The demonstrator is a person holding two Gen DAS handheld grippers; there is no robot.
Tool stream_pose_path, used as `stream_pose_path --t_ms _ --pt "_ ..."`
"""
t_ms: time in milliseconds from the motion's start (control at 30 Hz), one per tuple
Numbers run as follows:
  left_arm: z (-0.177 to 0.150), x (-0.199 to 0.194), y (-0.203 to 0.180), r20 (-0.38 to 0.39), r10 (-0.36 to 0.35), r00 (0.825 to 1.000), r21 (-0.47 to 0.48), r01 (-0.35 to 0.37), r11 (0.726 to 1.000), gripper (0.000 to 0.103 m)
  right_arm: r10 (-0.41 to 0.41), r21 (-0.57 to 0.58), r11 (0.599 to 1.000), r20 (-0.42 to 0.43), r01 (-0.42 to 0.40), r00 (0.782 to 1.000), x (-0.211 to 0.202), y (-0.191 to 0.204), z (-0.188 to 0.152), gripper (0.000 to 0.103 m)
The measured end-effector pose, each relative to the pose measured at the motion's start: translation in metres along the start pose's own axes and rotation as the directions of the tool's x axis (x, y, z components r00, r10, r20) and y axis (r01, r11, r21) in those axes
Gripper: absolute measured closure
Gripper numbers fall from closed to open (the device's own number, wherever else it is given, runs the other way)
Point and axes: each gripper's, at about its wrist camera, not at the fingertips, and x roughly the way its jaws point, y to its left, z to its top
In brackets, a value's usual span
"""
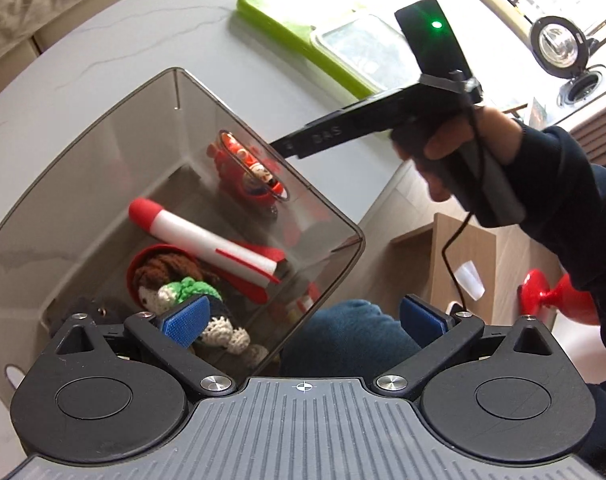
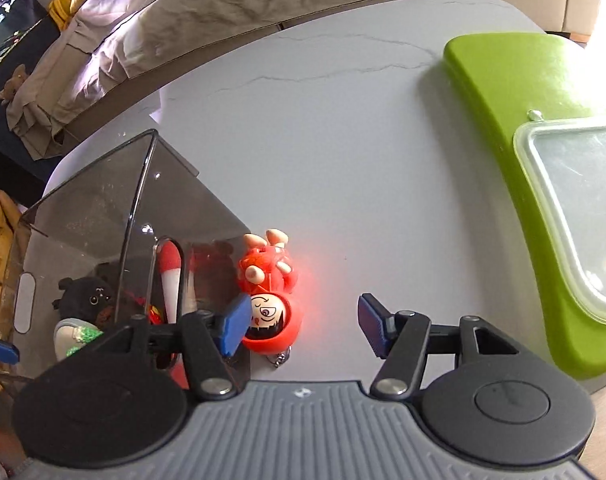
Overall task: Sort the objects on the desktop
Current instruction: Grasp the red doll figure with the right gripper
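1. Right gripper (image 2: 299, 326): jaws apart, nothing between the pads; I'm poised over the red figurine (image 2: 269, 296).
2. Figurine lies on the table (image 2: 343, 160), touching the smoky bin's (image 2: 103, 208) outer wall.
3. Looks light, hard, glossy plastic; likely slippery.
4. I'd pinch across its round head, clear of the keychain.
5. Left gripper (image 1: 303, 320): jaws apart, empty.

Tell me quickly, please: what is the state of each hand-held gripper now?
Left hand-held gripper: open, holding nothing.
Right hand-held gripper: open, holding nothing; the red figurine keychain lies on the table between its fingers.
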Motion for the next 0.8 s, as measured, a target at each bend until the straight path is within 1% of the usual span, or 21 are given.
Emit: stream_pose_path --t_ms 67,200,267,333,400,500,567,633,700,733,767,800 --pt "0.001 0.003 -0.001 -0.013 0.002 1.0 0.003 -0.002 1.0 0.0 0.034 0.021 0.999 0.0 -0.034 0.999 0.012 -0.002 0.001 0.04" --pt "0.002 0.012 0.0 -0.037 0.004 0.999 0.001 -0.004 1.0 0.0 0.092 0.021 0.996 -0.006 -0.092 0.996 0.027 -0.004 0.008 0.04" --pt "0.003 0.014 0.002 -0.044 0.006 0.999 -0.003 -0.006 1.0 0.0 0.138 0.051 0.989 -0.011 -0.138 0.99 0.034 -0.008 0.011 0.042" --pt "0.003 0.015 0.005 -0.046 0.004 0.999 -0.007 -0.005 1.0 0.0 0.177 0.081 0.981 -0.025 -0.174 0.984 0.041 -0.014 0.015 0.041" --pt "0.003 0.016 0.007 -0.048 0.003 0.999 -0.01 -0.004 1.0 0.0 0.198 0.108 0.975 -0.034 -0.194 0.98 0.047 -0.016 0.018 0.041" --pt "0.004 0.019 0.009 -0.052 -0.002 0.999 -0.017 0.001 1.0 0.0 0.193 0.106 0.976 -0.036 -0.188 0.981 0.052 -0.01 0.022 0.042" --pt "0.004 0.021 0.011 -0.055 -0.007 0.998 -0.022 0.006 1.0 0.0 0.179 0.083 0.981 -0.031 -0.176 0.983 0.054 0.002 0.025 0.044" --pt "0.002 0.024 0.014 -0.062 -0.007 0.998 -0.034 0.005 0.999 0.0 0.157 0.048 0.987 -0.029 -0.156 0.987 0.056 0.017 0.029 0.047" --pt "-0.001 0.025 0.016 -0.069 -0.005 0.998 -0.045 0.002 0.999 0.0 0.122 -0.009 0.992 -0.03 -0.123 0.992 0.055 0.03 0.034 0.047" --pt "-0.003 0.025 0.017 -0.072 -0.004 0.997 -0.049 0.001 0.999 0.0 0.097 -0.029 0.995 -0.022 -0.098 0.995 0.054 0.033 0.035 0.045" --pt "-0.006 0.024 0.018 -0.073 -0.002 0.997 -0.051 -0.001 0.999 0.0 0.065 -0.042 0.997 -0.009 -0.065 0.998 0.051 0.034 0.037 0.039" --pt "-0.008 0.024 0.019 -0.073 -0.001 0.997 -0.052 -0.003 0.999 0.0 0.039 -0.055 0.998 -0.001 -0.038 0.999 0.048 0.033 0.037 0.036"
